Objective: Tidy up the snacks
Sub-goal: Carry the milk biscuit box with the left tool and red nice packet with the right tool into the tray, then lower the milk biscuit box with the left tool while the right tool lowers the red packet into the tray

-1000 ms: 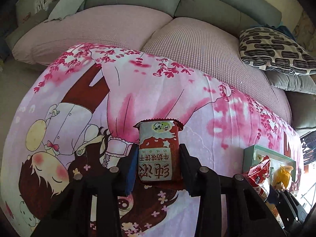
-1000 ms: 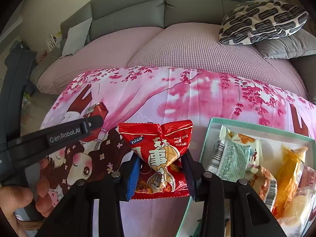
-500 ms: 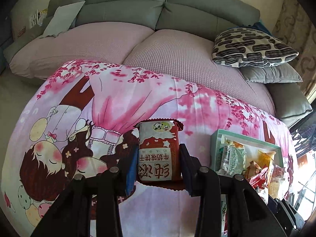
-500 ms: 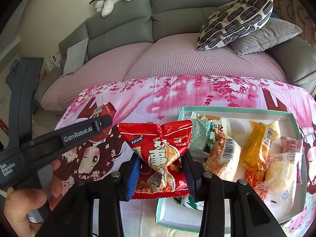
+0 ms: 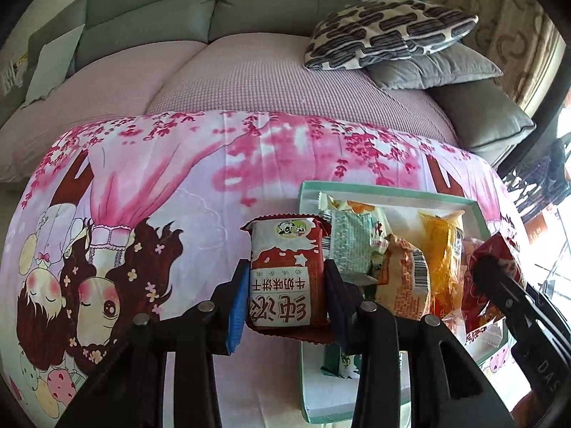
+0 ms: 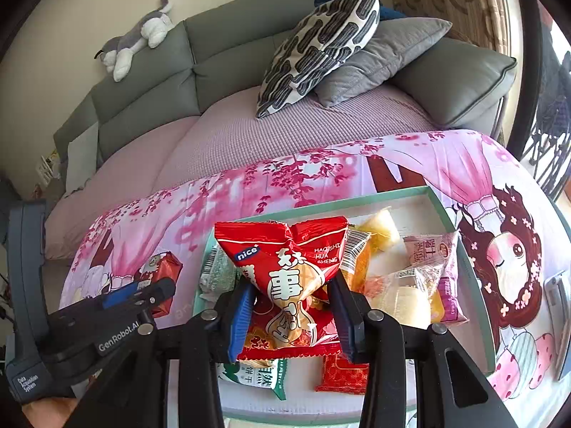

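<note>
**Mei:** Snacks first, where are they all? The red peanut packet (image 6: pixel 285 278) sits centre frame in the right wrist view, clamped between the pads of the right gripper (image 6: pixel 292 315). The maroon biscuit packet (image 5: pixel 287 278) sits centre frame in the left wrist view, pinched by the left gripper (image 5: pixel 283 297). Both pairs of jaws are pressed tight on their wrappers, with nothing slack.

**Jun:** And the target?

**Mei:** The green-rimmed tray (image 6: pixel 460 267), lower centre and right of the right view, lying on the pink cartoon cloth (image 6: pixel 392 164). It already holds a loose heap: an orange packet (image 5: pixel 442 253), a green-and-white packet (image 5: pixel 351 246), and clear-wrapped sweets (image 6: pixel 410 292).

**Jun:** So the step in hand is the drop-off, I'd judge.

**Mei:** Agreed. The peanut packet hangs over the tray's middle; the biscuit packet appears to hang at the tray's left rim, half over cloth.

**Jun:** Then bring the left one further inside before letting go, or it may tip out over the rim.

**Mei:** Lower each into a bare white patch rather than onto the heap. The wrappers are slippery and puffy, so they'd likely slide. Release one at a time, keeping the two tools from knocking together.
</note>
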`<state>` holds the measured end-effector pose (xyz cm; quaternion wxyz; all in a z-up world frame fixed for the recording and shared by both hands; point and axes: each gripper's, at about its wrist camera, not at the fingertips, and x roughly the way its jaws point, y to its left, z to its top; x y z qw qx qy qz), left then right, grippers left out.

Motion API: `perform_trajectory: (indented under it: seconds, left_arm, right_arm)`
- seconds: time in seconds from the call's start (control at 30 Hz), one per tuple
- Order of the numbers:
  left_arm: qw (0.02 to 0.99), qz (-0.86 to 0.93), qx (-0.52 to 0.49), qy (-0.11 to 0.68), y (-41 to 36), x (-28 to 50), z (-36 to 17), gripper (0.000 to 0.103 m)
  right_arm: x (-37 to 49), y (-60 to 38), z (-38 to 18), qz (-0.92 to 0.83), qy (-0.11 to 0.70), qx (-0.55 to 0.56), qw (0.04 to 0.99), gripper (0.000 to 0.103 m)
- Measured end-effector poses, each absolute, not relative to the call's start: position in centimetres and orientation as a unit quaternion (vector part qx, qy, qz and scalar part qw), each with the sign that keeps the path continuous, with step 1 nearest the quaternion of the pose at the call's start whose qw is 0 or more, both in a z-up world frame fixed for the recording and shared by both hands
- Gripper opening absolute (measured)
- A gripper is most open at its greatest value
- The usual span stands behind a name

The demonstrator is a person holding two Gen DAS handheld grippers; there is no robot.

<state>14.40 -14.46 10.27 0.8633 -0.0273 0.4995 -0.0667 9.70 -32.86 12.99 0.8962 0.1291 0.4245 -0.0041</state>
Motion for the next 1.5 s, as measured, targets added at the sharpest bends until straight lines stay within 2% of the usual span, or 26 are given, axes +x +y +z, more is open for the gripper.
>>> perform_trajectory:
  seconds: [0.4, 0.87, 1.07, 1.5]
  left_arm:
    - [0.848, -0.099, 0.009, 0.52, -18.1, 13.4, 8.7, 0.041]
    - [0.844, -0.1, 0.01, 0.527, -18.1, 13.3, 8.2, 0.041]
    - [0.834, -0.11, 0.003, 0.541, -18.2, 13.5, 7.5, 0.041]
    - [0.823, -0.127, 0.007, 0.553, -18.7, 13.5, 6.9, 0.041]
  right_arm:
    - [9.4, -33.4, 12.0, -0.023, 0.446, 0.114, 0.888, 0.044]
    - [9.8, -32.8, 10.9, -0.031, 0.469, 0.1, 0.877, 0.044]
    - [10.5, -32.0, 8.5, -0.022, 0.511, 0.094, 0.854, 0.044]
    - [10.7, -31.5, 6.4, -0.034, 0.542, 0.078, 0.836, 0.044]
